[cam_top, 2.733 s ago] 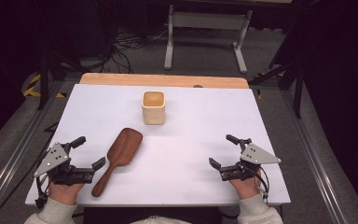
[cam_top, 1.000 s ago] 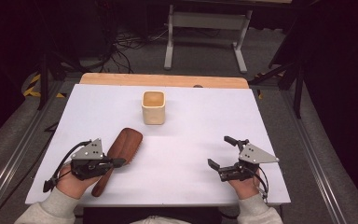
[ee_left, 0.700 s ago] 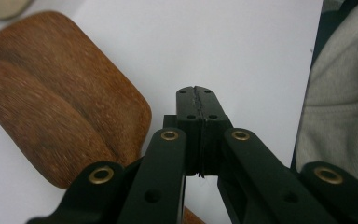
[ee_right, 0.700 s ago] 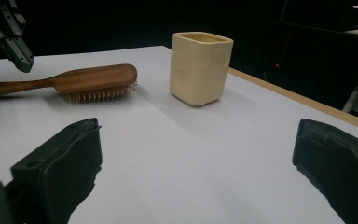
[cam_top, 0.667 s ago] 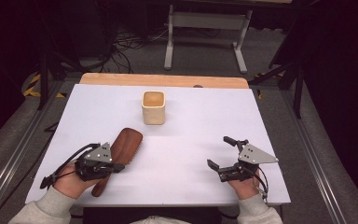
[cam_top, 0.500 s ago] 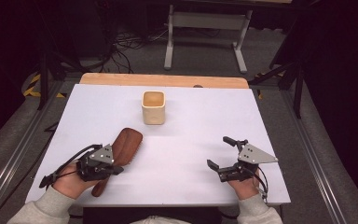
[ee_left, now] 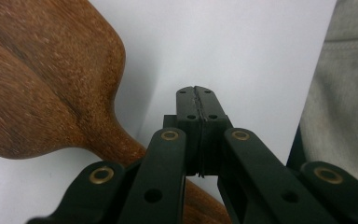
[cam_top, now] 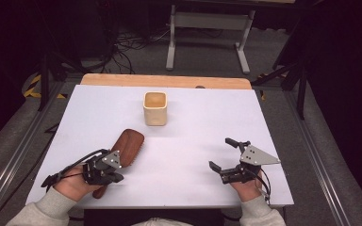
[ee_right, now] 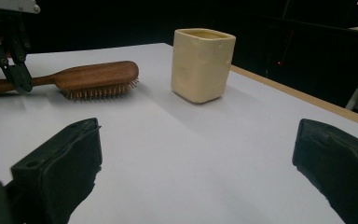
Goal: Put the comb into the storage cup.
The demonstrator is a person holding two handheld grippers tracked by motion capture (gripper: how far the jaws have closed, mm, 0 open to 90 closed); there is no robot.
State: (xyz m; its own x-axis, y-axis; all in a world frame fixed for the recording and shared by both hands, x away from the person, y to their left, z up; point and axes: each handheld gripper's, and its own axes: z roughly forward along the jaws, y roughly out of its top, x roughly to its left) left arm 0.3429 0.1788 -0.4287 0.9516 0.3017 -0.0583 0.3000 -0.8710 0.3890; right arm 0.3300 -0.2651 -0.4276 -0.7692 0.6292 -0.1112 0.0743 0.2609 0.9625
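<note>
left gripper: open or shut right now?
Shut. In the left gripper view the left gripper has its jaws pressed together beside the hairbrush handle, gripping nothing.

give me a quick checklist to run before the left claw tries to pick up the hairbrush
1. Left claw open enough to take the handle: not ok, its jaws are pressed together with nothing between them.
2. Left claw lined up with the hairbrush handle: not ok, in the left gripper view the tips sit beside the neck, over bare table.
3. Hairbrush lying flat, bristles down: ok, seen in the right gripper view.
4. Cup out of the way: ok, it stands upright, apart from the brush, farther back.
5. Right claw out of the way: ok, open and holding nothing, at the table's right side.
6. Tips touching the table: cannot tell.
</note>
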